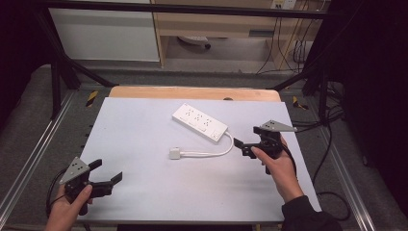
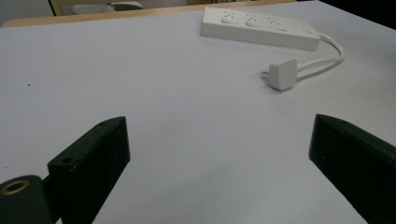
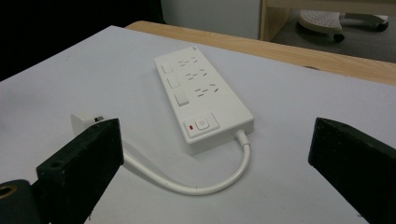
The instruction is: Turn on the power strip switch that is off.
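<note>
While both tongs, left [image 1: 107, 172] and right [image 1: 242, 147], gape wide and empty, the power strip [image 1: 199, 122] lies untouched mid-bench, its plug [image 1: 174, 154] presumably awaiting pickup.

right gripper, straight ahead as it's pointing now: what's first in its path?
Probably the looped white cable just ahead of the open right gripper, then the switch end of the white rectangular power strip. Depth is unclear; if it rides high, it may clear the cable.

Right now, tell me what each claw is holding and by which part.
Nothing is held. The left claw and the right claw are both open and empty; the power strip and its plug lie untouched on the table.
</note>
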`<state>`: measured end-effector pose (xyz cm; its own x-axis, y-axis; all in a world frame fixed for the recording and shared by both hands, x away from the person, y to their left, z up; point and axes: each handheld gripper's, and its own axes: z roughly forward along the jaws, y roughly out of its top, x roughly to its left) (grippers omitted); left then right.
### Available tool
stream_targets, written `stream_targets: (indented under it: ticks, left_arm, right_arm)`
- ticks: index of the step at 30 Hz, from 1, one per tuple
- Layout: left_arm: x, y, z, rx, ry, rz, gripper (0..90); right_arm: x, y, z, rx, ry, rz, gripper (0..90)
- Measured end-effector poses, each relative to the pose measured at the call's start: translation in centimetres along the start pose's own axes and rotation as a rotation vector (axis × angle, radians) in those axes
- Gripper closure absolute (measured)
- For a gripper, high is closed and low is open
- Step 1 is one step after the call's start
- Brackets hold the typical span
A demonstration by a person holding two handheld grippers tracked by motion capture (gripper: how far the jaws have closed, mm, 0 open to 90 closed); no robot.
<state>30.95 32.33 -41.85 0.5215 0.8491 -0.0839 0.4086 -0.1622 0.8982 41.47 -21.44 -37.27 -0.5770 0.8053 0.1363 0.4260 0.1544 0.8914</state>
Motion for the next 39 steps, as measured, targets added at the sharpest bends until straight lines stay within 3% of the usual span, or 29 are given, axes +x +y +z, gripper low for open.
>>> stream_targets:
  ticks: [23,39]
  left_arm:
    - [0.0,0.0,0.0,0.003,0.001,0.006,5.5]
    - [0.0,0.0,0.1,0.009,0.000,0.013,5.5]
  right_arm:
    - [0.4,2.0,2.1,-0.023,0.000,-0.012,6.7]
    - [0.6,3.0,3.3,-0.039,0.011,-0.016,16.6]
